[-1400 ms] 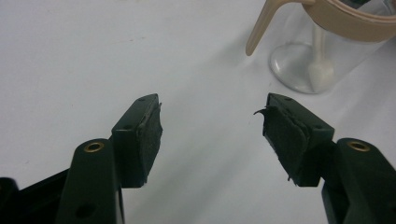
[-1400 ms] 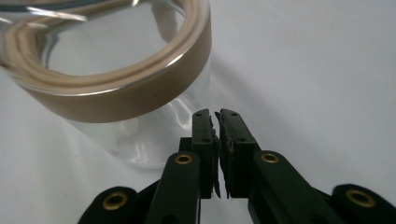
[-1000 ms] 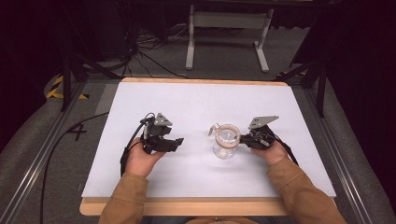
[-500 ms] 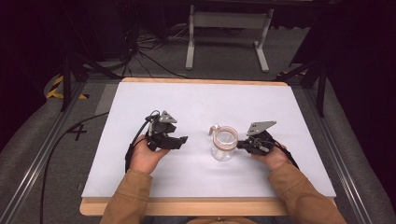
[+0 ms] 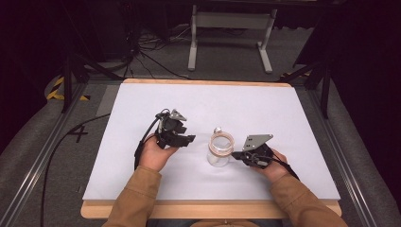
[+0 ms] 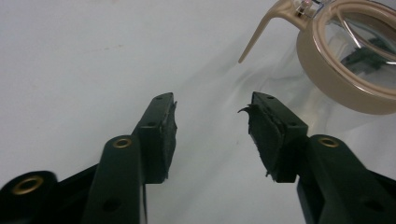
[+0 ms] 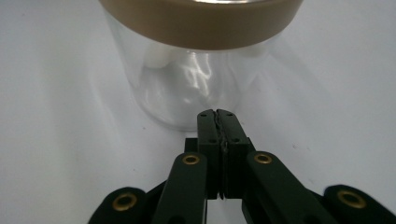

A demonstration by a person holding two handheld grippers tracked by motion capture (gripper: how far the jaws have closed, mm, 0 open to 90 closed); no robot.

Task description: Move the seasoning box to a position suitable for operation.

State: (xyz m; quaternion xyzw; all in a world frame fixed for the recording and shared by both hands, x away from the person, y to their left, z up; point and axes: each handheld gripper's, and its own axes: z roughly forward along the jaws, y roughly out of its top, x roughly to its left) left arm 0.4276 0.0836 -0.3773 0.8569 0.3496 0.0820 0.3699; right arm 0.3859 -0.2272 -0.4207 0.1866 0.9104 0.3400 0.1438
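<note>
Left gripper with jaws spread apart over a white table; a gold-rimmed glass jar sits beyond its right jaw.

A white-topped table with a wooden edge is set on grey carpet. Beyond the left gripper, black cables and a white metal stand are seen against a dark room.

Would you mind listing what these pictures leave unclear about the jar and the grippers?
- Jar top: cut off by the upper edge in the right gripper view, above the gold band.
- Jar's far side: cut off by the right edge in the left gripper view.
- Clasp: too small in the high view to tell latched or free.
- Whether the right gripper, jaws together, touches the glass: unclear.
</note>
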